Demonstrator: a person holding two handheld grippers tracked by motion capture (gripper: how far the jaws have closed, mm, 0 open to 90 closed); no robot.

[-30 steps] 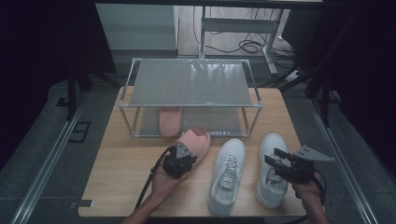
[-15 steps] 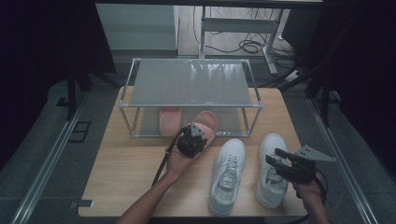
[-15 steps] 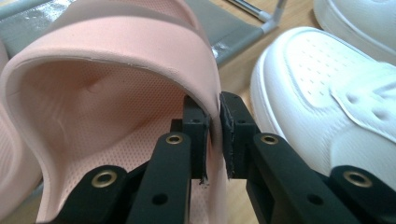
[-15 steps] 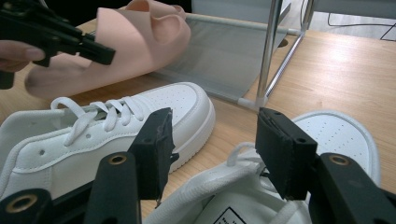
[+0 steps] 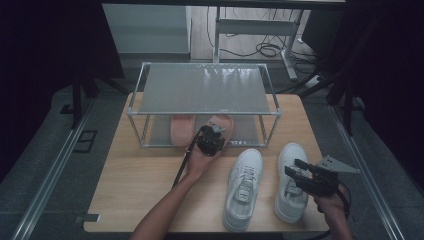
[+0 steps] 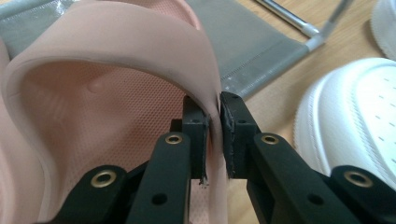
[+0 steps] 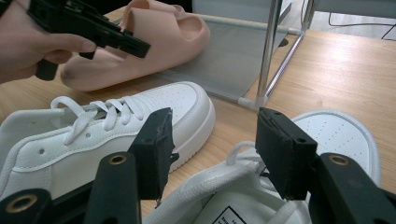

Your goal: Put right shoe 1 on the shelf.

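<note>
Slipper [image 5: 220, 125] number two, pink, has travelled since a second ago: then it was out on the bare table [image 5: 135, 185] in front of the rack [image 5: 205, 90], and now its toe is under the rack's upper shelf, on the grey lower shelf [image 6: 261, 51], just beside the first pink slipper [image 5: 181, 127] already parked there. The left gripper [image 5: 210, 140] carried it forward and a little to the right across the table. Its jaws are pinched tight on the thin rubber strap of the slipper, which the left gripper view shows squeezed between the two pads, so the shoe is not yet let go.

The right gripper [image 5: 300, 172] has kept its place at the near right corner, jaws spread wide with nothing between them, poised just over the laces of the right sneaker [image 5: 291, 182]. The left sneaker [image 5: 243, 187] lies beside it, both on the table in front of the rack.

My reading: the pink pair is nearly shelved. What is left for this one is to settle it flat beside its mate and release, and then the white pair is likely next, with the right hand already waiting over it
</note>
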